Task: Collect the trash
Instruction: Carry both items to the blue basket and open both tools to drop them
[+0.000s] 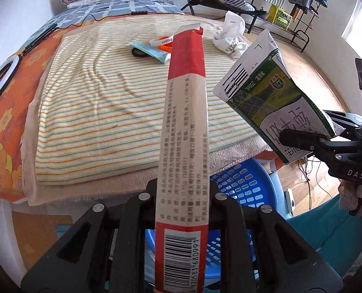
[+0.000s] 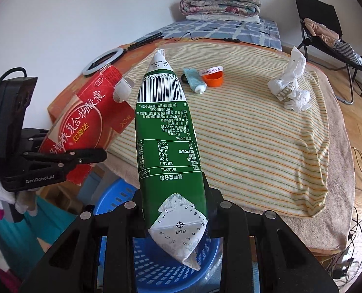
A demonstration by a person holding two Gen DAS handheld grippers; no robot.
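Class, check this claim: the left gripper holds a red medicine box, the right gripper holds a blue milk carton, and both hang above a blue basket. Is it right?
One error: the milk carton is green, as the right wrist view shows. The rest stands.

I see a flat red printed cardboard box (image 1: 184, 131) with a faintly glossy face, and a green coated-paper milk carton (image 2: 170, 151), smooth and creased. Below them the blue basket (image 2: 171, 268) is shiny perforated plastic. Both clamps are matt black plastic. The striped towel (image 2: 254, 141) is soft napped cloth; crumpled white paper (image 2: 290, 85) lies near its far edge.
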